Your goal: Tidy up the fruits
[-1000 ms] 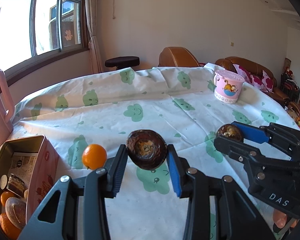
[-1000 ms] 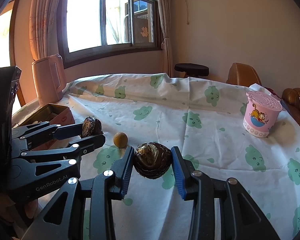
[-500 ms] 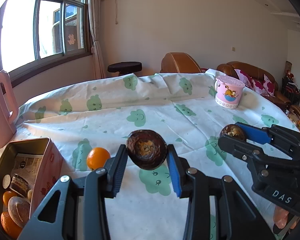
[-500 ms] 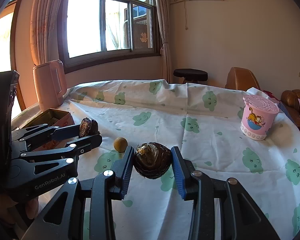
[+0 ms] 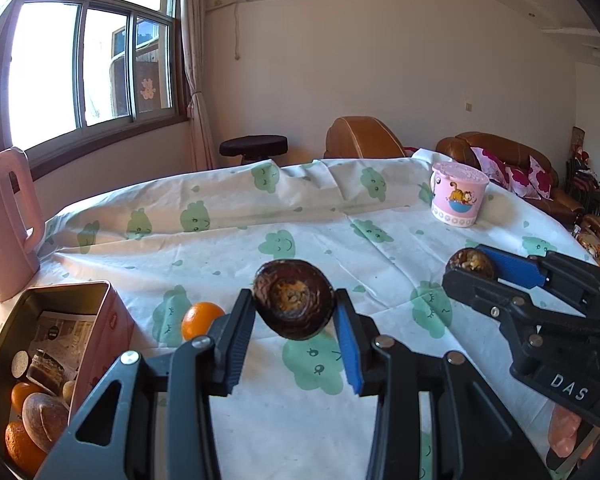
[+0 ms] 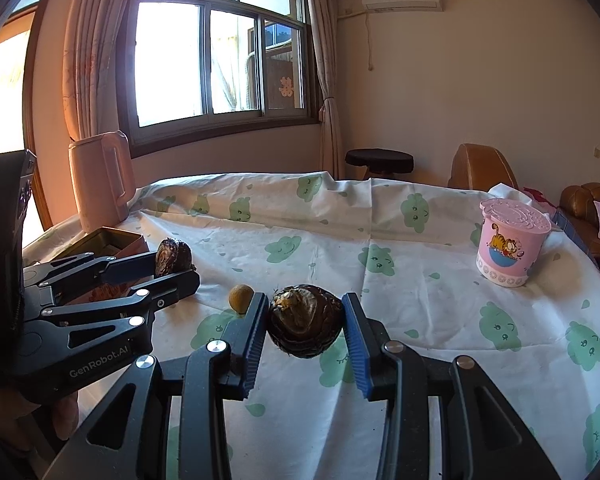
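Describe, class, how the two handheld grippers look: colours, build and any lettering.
Both grippers are black metal linkages with silver rivets and ribbed blue pads. The left gripper bears "GenRobot.AI" in white lettering, seen from the right wrist view; the right gripper bears "DAS". No cables or sleeves show.

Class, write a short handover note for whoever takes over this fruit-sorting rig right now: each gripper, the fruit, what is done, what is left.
Left gripper: shut on a dark brown fruit, held above the cloth.
Right gripper: shut on a second dark fruit.
Tin box: open at the left, already holding oranges and other pieces.
Loose orange lies on the cloth beside the box.
Left to do: box both held fruits, then the orange.
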Motion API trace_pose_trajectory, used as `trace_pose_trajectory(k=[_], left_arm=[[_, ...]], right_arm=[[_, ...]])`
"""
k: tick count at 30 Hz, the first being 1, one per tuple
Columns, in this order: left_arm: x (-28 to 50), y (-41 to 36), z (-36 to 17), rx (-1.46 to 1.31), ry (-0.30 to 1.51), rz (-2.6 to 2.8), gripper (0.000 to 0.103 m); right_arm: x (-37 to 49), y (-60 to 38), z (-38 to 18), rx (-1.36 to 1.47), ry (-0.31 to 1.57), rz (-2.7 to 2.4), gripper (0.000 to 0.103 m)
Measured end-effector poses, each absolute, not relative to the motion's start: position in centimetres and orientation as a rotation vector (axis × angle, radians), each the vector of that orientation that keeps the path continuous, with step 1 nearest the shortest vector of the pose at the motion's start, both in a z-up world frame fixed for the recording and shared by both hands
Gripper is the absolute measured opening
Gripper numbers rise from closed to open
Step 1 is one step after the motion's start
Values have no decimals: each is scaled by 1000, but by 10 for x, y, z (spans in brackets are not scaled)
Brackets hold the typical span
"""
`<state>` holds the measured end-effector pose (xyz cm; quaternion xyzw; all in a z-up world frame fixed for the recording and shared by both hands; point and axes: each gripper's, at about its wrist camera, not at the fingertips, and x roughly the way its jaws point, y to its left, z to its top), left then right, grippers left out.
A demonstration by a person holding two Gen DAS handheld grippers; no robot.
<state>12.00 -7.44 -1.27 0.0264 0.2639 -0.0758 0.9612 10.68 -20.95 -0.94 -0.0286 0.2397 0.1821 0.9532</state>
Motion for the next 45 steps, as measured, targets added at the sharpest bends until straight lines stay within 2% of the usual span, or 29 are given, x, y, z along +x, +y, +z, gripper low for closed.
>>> trace_pose_trajectory(k=[29,45], left_arm=[[97,-72,-2,73,406,-80,41],[87,-59,-1,84,441,-65,41]], right_arm=[[87,-214,-1,-60,371,358,40],[87,-203,4,-86,378,398,40]])
